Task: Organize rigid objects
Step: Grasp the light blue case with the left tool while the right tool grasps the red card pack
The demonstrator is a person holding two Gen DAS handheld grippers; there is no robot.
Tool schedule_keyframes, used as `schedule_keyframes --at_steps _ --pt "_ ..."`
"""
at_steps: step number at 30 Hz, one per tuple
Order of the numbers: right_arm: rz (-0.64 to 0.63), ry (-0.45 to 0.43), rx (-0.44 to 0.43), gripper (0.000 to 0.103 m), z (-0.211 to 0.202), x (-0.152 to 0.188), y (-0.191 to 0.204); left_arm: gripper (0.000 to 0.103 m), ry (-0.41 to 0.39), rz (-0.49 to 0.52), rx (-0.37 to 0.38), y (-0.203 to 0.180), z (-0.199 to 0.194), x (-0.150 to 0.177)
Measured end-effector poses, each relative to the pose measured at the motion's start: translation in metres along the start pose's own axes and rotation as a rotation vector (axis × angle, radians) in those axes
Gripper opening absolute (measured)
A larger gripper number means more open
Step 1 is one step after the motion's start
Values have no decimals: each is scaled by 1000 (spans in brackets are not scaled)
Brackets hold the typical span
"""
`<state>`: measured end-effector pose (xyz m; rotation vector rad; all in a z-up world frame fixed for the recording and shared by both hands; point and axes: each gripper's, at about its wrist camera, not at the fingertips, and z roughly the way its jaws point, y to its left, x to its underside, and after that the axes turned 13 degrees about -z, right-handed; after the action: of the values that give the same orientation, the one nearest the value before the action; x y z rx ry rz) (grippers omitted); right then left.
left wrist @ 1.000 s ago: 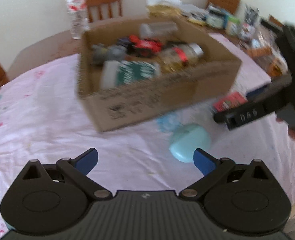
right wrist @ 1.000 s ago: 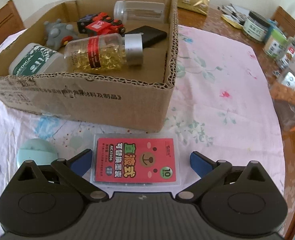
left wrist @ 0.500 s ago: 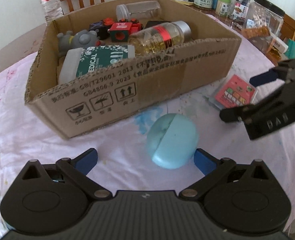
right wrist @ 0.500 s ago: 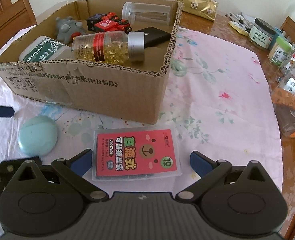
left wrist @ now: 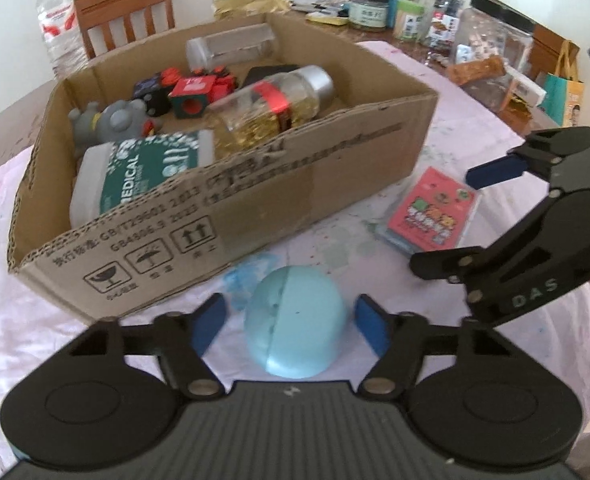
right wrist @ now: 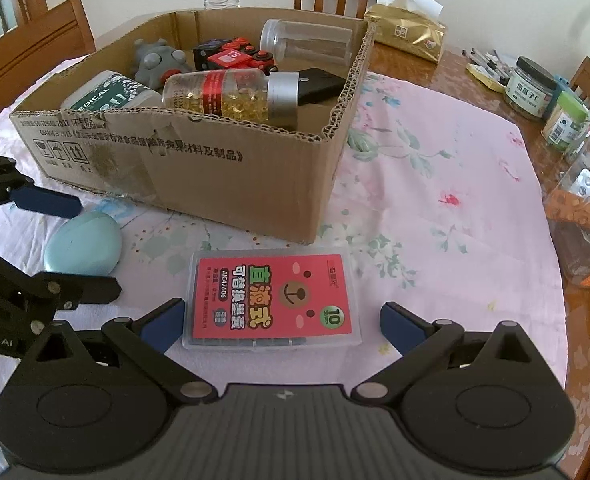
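Observation:
A light blue egg-shaped case lies on the pink floral cloth in front of the cardboard box. My left gripper straddles it with its jaws closing. A thin gap still shows between each blue pad and the case. A red flat pack in a clear sleeve lies to the right of the case. My right gripper stands open around it, its pads apart from the pack's sides. The box holds a capsule bottle, a green-labelled medical bottle, a grey toy and red toy blocks.
A clear jar and a black flat item also lie in the box. Behind it stand a water bottle and wooden chairs. Jars and packets crowd the table's right edge, and a gold pack lies at the back.
My left gripper has come forward and down onto the blue case, and its jaws have narrowed from wide open to just off its sides. The right gripper has stayed over the red pack.

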<state>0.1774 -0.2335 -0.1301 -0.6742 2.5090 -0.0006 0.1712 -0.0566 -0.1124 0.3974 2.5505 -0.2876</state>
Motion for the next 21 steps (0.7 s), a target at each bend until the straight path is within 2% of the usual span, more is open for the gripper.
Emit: schedule_keyframes --at_steps 3,9,16,21 --pt "-1 0 1 103 -1 0 1 53 -9 -20 -10 -1 -3 1" --pt "3 -4 6 103 0 2 1 53 -11 -85 -65 9 -8 6" --pt "1 14 -1 103 1 -4 9 53 -18 -234 -157 45 -24 22" --pt "-45 18 -33 103 4 -13 21 53 -25 -260 -176 49 -26 24"
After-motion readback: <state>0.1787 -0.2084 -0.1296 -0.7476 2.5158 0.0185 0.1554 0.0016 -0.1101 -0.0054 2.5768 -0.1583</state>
